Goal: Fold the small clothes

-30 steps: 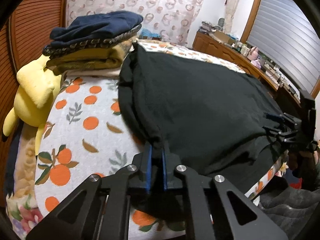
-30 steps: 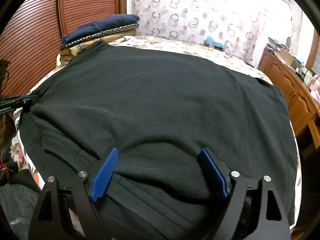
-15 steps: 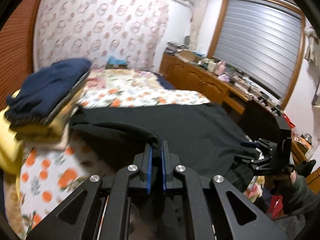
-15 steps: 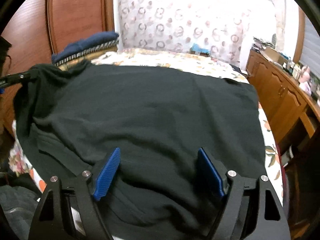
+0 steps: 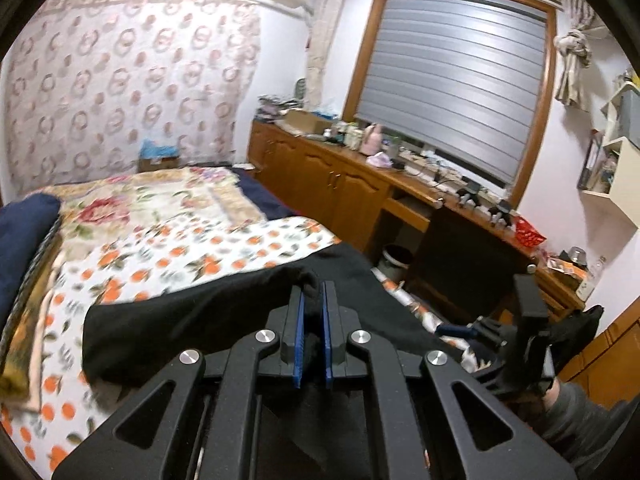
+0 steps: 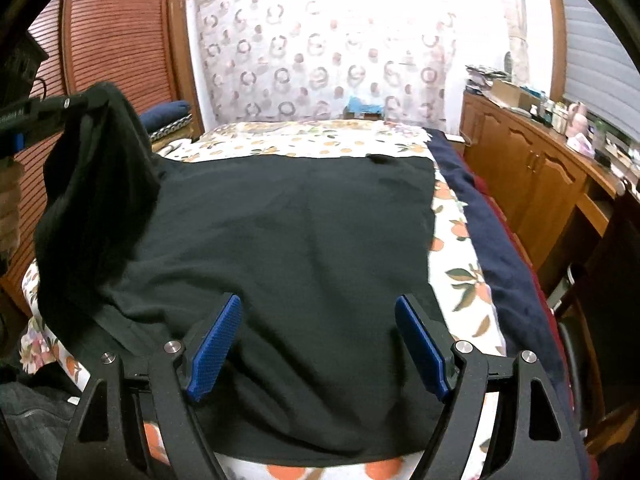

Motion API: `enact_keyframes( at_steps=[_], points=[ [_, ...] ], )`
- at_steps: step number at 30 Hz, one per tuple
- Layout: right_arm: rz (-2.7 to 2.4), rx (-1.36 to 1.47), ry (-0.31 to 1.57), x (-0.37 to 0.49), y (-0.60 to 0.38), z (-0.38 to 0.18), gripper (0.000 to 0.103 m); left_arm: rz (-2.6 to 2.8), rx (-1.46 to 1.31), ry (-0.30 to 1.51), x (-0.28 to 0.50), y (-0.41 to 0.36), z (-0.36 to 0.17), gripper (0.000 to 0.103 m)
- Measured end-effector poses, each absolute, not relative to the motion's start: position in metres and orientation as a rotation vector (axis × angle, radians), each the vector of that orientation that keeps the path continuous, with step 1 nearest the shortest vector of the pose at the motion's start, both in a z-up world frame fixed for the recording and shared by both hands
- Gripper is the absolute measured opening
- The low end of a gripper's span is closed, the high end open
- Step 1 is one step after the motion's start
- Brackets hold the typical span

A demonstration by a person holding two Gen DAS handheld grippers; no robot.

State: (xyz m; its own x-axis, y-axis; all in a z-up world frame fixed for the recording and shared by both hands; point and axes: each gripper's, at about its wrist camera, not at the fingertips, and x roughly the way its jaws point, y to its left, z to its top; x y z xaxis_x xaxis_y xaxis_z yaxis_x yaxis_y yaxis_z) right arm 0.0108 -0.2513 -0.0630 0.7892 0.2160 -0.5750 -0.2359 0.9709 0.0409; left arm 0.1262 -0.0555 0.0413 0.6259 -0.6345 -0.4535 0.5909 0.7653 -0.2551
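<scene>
Left gripper (image 5: 312, 300) lifts black garment (image 6: 288, 240) edge
Its jaws pinch cloth at 9 o'clock; right gripper (image 6: 318, 344) gapes wide, empty, over the garment on the bedspread (image 6: 456, 236)

Left gripper (image 5: 311, 300) clamped on black garment (image 5: 208, 320) edge, lifted above orange-print bedsheet (image 5: 160, 256). Right gripper (image 5: 460, 330) visible at lower right.

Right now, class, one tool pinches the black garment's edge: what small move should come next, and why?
Probably carry the left tool across toward the far side of the black garment, laying the raised edge over. It is shut on a lifted flap, the rest lies flat on the bedspread, and the right tool sits open above the near hem.
</scene>
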Motion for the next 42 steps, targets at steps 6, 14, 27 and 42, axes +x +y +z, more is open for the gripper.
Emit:
enact_keyframes(
  at_steps=[6,14,27,42],
  points=[
    [0.215,-0.006,0.600,0.002,-0.249,-0.064,0.081,-0.778,-0.053,0.534,0.127,-0.090,0.061,0.008],
    [0.192,0.021,0.582,-0.006,-0.254,-0.061,0.081,-0.886,-0.027,0.521,0.116,-0.136,0.079,0.008],
    [0.177,0.050,0.554,-0.015,-0.254,-0.058,0.081,-0.820,0.056,0.682,0.122,-0.134,0.026,0.065],
    [0.229,0.017,0.574,0.014,-0.242,-0.054,0.081,-0.569,0.033,0.696,0.122,-0.050,-0.016,0.079]
  ],
)
